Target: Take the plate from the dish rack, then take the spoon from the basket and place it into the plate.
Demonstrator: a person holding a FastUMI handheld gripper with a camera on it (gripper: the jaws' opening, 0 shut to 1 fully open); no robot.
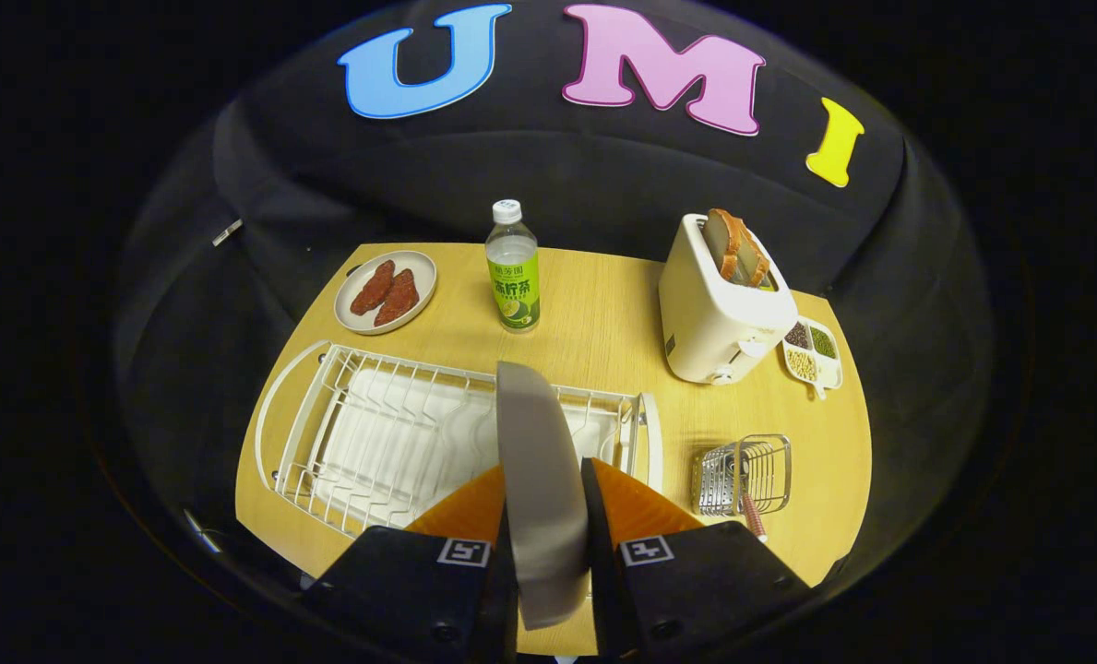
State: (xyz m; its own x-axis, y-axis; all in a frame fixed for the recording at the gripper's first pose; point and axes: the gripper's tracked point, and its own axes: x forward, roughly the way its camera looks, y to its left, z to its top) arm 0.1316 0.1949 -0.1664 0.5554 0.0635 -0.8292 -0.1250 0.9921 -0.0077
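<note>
1. Two fingers of the gripper (542,503) clamped on a grey plate (539,480), held edge-on and upright between them, raised above the dish rack (400,433).
2. Dish rack just ahead of the fingers and reaching off to their left, white wire over a white tray, on the wooden table (603,323).
3. Small wire basket (744,475) ahead and to the right of the fingers, with what looks like the spoon (751,516) in it, red-and-white handle poking out toward the gripper.
4. Beyond the rack: a green-labelled bottle (513,267), straight ahead of the plate's edge.
5. Further right: a white toaster (719,314) with bread in its slots, a divided dish of beans (814,355) beside it.
6. Far left: a plate of sausages (386,290).
</note>
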